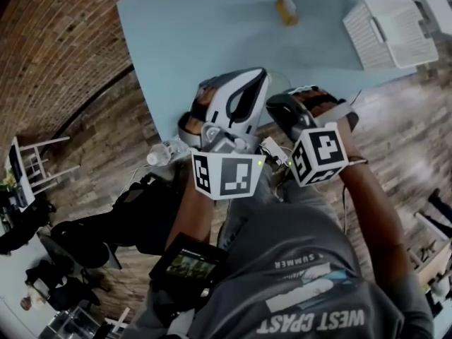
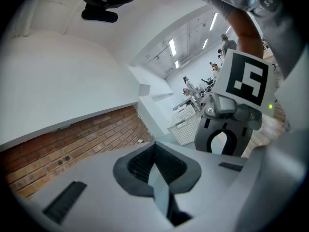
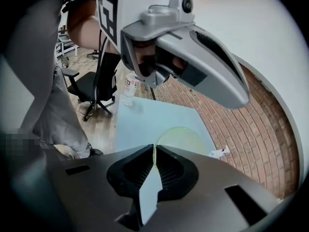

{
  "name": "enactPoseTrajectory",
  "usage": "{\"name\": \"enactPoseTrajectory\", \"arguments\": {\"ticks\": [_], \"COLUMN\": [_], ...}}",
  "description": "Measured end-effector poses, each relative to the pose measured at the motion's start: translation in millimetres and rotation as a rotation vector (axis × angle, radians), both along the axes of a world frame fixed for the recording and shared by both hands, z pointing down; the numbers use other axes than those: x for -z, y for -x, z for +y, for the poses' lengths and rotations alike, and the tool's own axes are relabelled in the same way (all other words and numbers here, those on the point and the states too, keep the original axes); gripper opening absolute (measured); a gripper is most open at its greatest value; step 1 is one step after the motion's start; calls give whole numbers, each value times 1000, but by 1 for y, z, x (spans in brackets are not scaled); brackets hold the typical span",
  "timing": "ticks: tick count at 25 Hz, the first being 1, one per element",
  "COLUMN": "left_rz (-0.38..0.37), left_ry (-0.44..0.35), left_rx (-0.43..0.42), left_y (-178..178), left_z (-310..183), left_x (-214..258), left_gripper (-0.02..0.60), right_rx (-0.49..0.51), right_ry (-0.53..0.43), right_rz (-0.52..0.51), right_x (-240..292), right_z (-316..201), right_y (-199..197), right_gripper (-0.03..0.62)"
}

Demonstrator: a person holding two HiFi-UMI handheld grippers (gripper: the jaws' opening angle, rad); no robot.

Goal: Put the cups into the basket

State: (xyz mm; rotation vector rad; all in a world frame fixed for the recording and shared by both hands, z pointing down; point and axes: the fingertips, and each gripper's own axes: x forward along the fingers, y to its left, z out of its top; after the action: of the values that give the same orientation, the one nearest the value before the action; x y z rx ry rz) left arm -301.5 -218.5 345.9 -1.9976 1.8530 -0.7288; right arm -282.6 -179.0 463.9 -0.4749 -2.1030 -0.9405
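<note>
An amber cup (image 1: pixel 286 9) lies on its side at the far edge of the pale blue table (image 1: pixel 205 34). The white slatted basket (image 1: pixel 390 21) stands at the table's far right and shows small in the left gripper view (image 2: pixel 186 124). My right gripper (image 3: pixel 154 149) is shut, and the thin wall of a clear yellow-green cup (image 3: pixel 186 139) runs into the slit between its pads. In the head view that gripper (image 1: pixel 275 104) is over the table's near edge. My left gripper (image 2: pixel 155 146) is shut with nothing in it, and it hangs close beside the right one (image 1: pixel 258 76).
A plastic water bottle (image 1: pixel 164 152) stands at the table's near left corner, also in the right gripper view (image 3: pixel 128 88). A black office chair (image 3: pixel 94 88) is on the wooden floor beside the table. A brick wall (image 1: pixel 49 41) runs behind.
</note>
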Motion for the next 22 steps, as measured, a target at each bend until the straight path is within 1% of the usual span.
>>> {"name": "enactPoseTrajectory", "arguments": {"ticks": [6,15,22], "left_rz": [-19,-52,-74], "left_ry": [-28,-78,-107], "left_rx": [-45,-143,-185], "left_y": [-8,-45,-71], "left_z": [-8,-29,-49], "left_x": [20,48,66], "left_gripper": [2,1,1], "right_rx": [-63,-174,-226], "right_ry": [-6,-16,-39], "right_rz": [-42,-100,-138], "right_x": [32,73,99], "right_z": [-11,-34,-57], "right_y": [-13,-43,-72], "right_gripper": [29,29,29]}}
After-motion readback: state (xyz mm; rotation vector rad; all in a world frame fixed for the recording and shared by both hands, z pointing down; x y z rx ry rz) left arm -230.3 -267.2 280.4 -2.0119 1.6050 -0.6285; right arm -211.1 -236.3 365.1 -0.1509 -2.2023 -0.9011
